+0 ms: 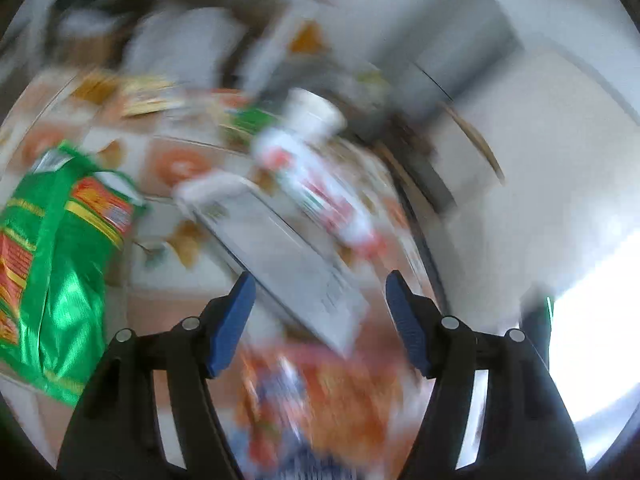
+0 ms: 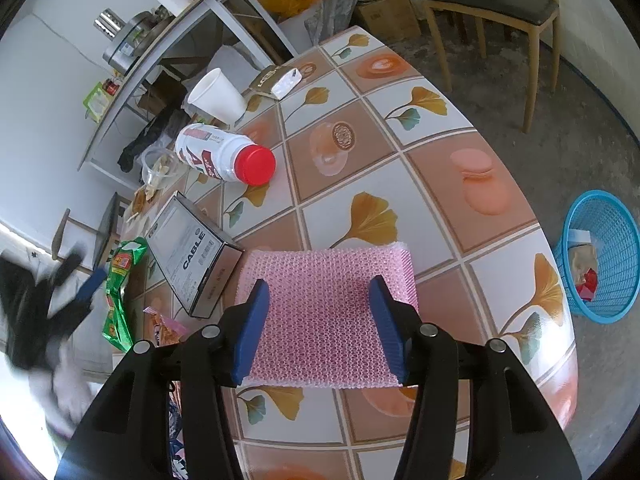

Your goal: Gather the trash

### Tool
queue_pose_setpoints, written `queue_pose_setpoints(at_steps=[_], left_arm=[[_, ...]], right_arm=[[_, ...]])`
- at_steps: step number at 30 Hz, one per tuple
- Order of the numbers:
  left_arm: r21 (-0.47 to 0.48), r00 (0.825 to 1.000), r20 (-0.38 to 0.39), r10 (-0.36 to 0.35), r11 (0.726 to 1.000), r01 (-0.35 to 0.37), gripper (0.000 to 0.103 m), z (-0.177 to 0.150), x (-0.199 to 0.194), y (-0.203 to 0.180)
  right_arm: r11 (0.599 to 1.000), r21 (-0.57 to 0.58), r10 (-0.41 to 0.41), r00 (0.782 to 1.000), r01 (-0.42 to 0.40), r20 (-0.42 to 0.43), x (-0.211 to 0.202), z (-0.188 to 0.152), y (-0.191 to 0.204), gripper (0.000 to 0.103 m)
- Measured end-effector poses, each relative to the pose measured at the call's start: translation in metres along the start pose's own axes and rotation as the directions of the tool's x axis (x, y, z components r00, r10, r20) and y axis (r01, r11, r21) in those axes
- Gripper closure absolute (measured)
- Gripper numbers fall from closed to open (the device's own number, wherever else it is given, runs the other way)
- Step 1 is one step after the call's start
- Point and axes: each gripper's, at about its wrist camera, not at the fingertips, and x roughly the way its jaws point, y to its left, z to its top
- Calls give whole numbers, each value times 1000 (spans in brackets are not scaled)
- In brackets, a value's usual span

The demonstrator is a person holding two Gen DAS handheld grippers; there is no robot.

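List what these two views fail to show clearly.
- Left wrist view: motion blur smears everything; the orange packet under the open left gripper cannot be read.
- Right wrist view: the pink sponge covers the table beneath it; whether the right gripper pads press it is unclear.
- Blue basket: contents too small to identify.

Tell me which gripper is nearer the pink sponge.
Right. The right gripper has its open fingers on either side of the pink sponge. The left gripper is off past the cable box.
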Motion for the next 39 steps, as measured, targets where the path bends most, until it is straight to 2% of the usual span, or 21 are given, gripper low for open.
queue_pose_setpoints(at_steps=[1, 3, 4, 6, 7, 11, 15, 18, 20, 22, 25, 27, 29, 32, 35, 39], left_arm=[[97, 999, -32, -18, 995, 21, 38, -18, -7, -22], [228, 998, -58, 17, 974, -3, 36, -47, -12, -50], [276, 996, -64, 63, 960, -43, 36, -60, -13, -58], [386, 964, -63, 260, 897, -217, 36, -91, -3, -76], [422, 950, -59, 308, 870, -256, 36, -103, 2, -81], [468, 915, -76, 397, 824, -319, 36, -131, 21, -86], [529, 894, -40, 445, 769, -359, 34, -146, 25, -93], [588, 876, 3, 482, 708, -392, 33, -154, 31, -95], [596, 869, 21, 494, 692, -408, 33, -155, 30, -95], [576, 866, 20, 500, 702, -419, 33, -151, 28, -89], [512, 857, 11, 515, 733, -447, 34, -141, 23, -73], [446, 856, -10, 516, 769, -459, 38, -131, 17, -55], [392, 855, -25, 518, 792, -468, 43, -125, 12, -41], [294, 864, -61, 500, 836, -463, 47, -115, 5, -20], [211, 886, -85, 456, 877, -431, 47, -109, -2, -5], [156, 915, -60, 399, 909, -386, 46, -103, -13, 0]], right_arm=[[1000, -1, -1, 1000, 1, 1, 0, 0, 0, 52], [1000, -8, -5, 1000, 5, 7, -1, -1, 1, 52], [1000, -8, -6, 1000, 6, 9, -1, -2, 1, 52], [1000, -7, -7, 1000, 7, 15, -1, -3, 2, 52], [1000, -6, -7, 1000, 8, 17, -1, -4, 3, 52], [1000, -11, -13, 1000, 13, 17, -1, -6, 6, 51], [1000, -11, -13, 1000, 13, 18, -1, -7, 7, 51], [1000, -9, -13, 1000, 13, 17, -2, -8, 7, 51], [1000, -7, -13, 1000, 13, 18, -2, -8, 7, 51], [1000, -8, -13, 1000, 13, 18, -2, -9, 7, 51], [1000, -4, -9, 1000, 9, 20, -3, -9, 7, 51], [1000, -2, -7, 1000, 7, 21, -3, -9, 6, 51], [1000, -2, -6, 1000, 6, 22, -3, -9, 6, 51], [1000, 6, 1, 1000, -1, 22, -4, -9, 5, 51], [1000, 18, 19, 1000, -20, 16, -5, -9, 3, 51], [999, 11, 53, 999, -53, 15, -9, -7, 4, 51]])
